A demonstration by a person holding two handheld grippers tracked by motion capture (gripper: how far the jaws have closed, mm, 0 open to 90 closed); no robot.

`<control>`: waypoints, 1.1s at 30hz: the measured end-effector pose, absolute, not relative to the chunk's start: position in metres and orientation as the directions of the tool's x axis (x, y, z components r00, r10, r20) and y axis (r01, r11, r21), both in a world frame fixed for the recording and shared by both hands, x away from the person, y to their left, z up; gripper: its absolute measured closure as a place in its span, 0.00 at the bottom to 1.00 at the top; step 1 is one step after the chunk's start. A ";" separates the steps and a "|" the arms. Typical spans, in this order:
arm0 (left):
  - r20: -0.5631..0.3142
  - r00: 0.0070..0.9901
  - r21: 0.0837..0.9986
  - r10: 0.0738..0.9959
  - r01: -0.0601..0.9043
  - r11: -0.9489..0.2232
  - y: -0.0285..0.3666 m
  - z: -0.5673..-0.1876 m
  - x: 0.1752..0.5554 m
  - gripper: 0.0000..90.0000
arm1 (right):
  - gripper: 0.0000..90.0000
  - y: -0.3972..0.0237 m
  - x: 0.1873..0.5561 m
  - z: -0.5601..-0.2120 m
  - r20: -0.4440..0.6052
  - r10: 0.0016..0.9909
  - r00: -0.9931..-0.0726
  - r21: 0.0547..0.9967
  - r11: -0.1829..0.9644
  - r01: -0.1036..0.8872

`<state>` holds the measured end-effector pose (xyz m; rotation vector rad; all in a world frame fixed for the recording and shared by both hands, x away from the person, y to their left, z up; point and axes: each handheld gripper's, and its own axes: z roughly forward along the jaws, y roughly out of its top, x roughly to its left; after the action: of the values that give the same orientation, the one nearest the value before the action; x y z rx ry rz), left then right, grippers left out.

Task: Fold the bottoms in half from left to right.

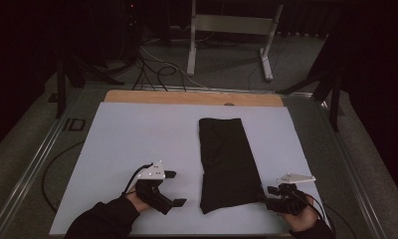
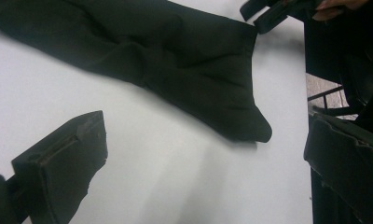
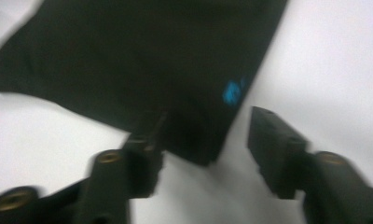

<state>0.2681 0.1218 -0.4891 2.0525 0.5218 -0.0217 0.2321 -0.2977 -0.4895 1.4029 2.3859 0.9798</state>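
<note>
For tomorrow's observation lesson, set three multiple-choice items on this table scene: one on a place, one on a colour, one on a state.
1. Where does the folded cloth lie on the white table sheet?
A. right of the middle, between the two tools
B. at the far left corner
C. hanging off the far wooden edge

2. What colour is the small mark on the cloth in the right gripper view?
A. red
B. blue
C. yellow

3. How do the right tool's jaws stand?
A. clamped on the cloth
B. apart, with the cloth's corner between them
C. shut on nothing

Key: 1 A, the high view shows the cloth between the left tool and the right one; 2 B, the mark is blue; 3 B, the jaws show a gap either side of the corner.
</note>
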 end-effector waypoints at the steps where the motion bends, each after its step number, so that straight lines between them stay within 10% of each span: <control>1: -0.227 0.907 0.824 0.354 0.373 -0.426 0.122 -0.489 0.268 0.00 | 0.43 -0.296 0.232 -0.488 0.143 0.836 -0.530 0.650 0.324 0.687; 10: -0.226 0.907 0.823 0.355 0.373 -0.429 0.122 -0.491 0.268 0.00 | 0.11 -0.287 0.236 -0.486 0.104 0.807 -0.581 0.746 0.323 0.583; 33: -0.243 0.898 0.816 0.367 0.394 -0.423 0.123 -0.494 0.270 0.00 | 0.10 -0.284 0.237 -0.491 0.032 0.799 -0.600 0.761 0.369 0.533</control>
<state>0.2703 0.1227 -0.4938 2.0504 0.5481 -0.0332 0.2369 -0.2839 -0.4912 1.1670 2.2924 1.0826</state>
